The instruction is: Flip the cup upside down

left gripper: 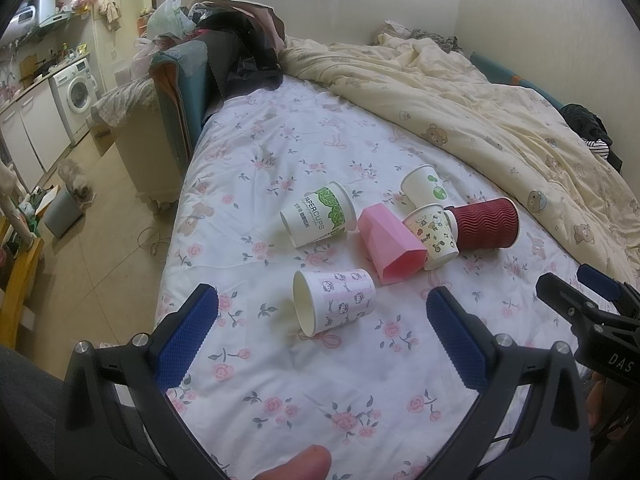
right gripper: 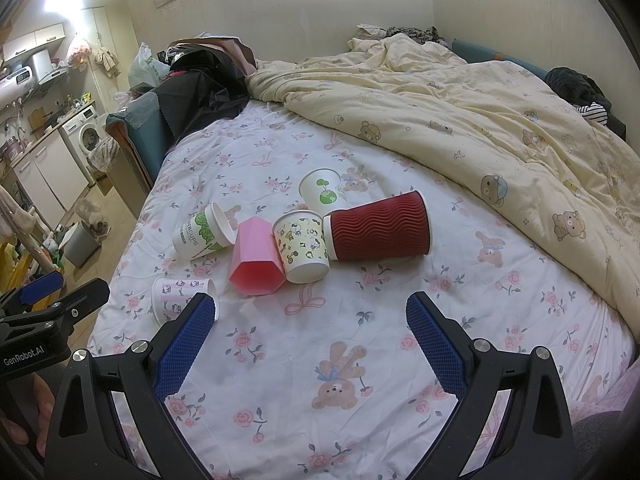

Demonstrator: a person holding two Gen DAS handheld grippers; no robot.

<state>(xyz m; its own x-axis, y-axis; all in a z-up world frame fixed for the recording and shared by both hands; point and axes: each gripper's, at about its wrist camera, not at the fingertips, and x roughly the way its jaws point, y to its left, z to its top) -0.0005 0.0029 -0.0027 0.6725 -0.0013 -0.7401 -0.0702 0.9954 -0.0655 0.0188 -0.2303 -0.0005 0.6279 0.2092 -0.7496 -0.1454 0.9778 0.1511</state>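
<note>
Several cups lie on their sides on the floral bed sheet [left gripper: 280,380]. A white and pink kitten-print cup [left gripper: 334,304] lies nearest, just ahead of my open left gripper [left gripper: 322,312]. Beyond it lie a green-leaf paper cup [left gripper: 318,214], a pink faceted cup [left gripper: 390,246], a cartoon-print cup [left gripper: 432,234], a dark red ribbed cup [left gripper: 486,222] and a white cup with a green sprout [left gripper: 424,186]. My right gripper [right gripper: 310,314] is open and empty, short of the pink faceted cup [right gripper: 256,258] and the dark red ribbed cup [right gripper: 380,226]. The kitten-print cup [right gripper: 180,298] is partly behind its left finger.
A cream bear-print duvet [left gripper: 480,92] is bunched along the far and right side of the bed. Dark clothes and bags [left gripper: 240,52] pile at the bed's far left corner. The bed's left edge drops to a tiled floor with a grey bin [left gripper: 62,212].
</note>
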